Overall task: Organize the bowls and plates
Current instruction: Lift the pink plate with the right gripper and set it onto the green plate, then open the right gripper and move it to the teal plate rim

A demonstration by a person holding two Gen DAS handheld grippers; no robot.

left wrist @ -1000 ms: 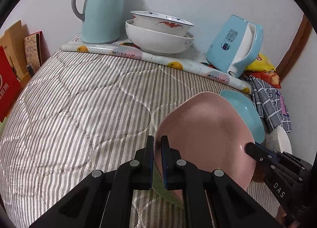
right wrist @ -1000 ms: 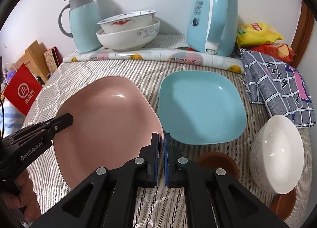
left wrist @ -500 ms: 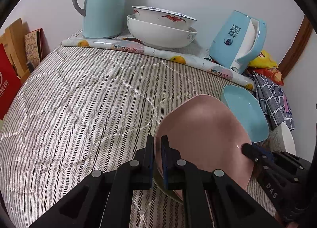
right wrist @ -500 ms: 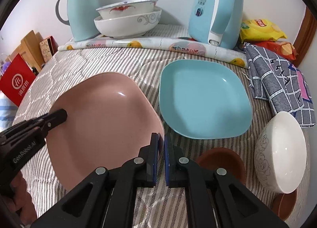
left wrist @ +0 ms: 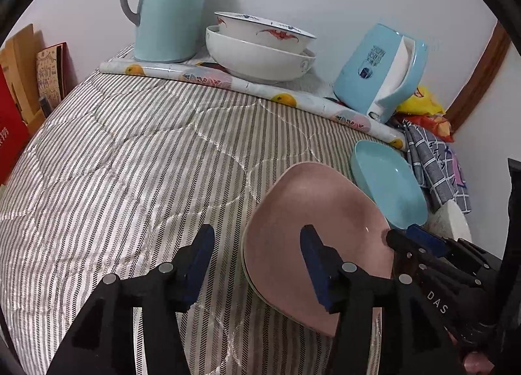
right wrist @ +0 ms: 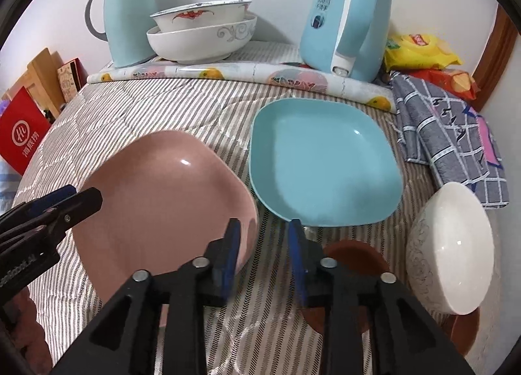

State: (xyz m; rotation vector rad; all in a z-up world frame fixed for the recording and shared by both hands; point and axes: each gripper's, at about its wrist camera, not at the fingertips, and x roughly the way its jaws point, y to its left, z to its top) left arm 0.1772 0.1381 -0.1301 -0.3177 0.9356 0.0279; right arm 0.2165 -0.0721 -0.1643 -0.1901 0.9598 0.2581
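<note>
left wrist view: left gripper (left wrist: 257, 249) spread, jaws just opened, no longer pinching the pink plate (left wrist: 312, 238), whose rim stands between the pads without pressing. plate lying flat on a green plate (left wrist: 252, 284), only a thin edge showing beneath, toward the right edge of the striped quilt (left wrist: 130, 163). blue plate (left wrist: 387, 186) just beyond it, near the far right corner. stacked white bowls (left wrist: 260, 52) at the far edge beside the thermos (left wrist: 166, 7). right wrist view: right gripper (right wrist: 263, 238) also spread, jaws just opened, near corner of the pink plate (right wrist: 162, 199) beside the left pad, not pressed. blue plate (right wrist: 322, 160) close to the pink one, apart. white bowl (right wrist: 449, 248) tilted on brown dishes (right wrist: 355, 257) at the near right corner. likely meaning: pink plate released and stacked, next piece probably the blue plate.
</note>
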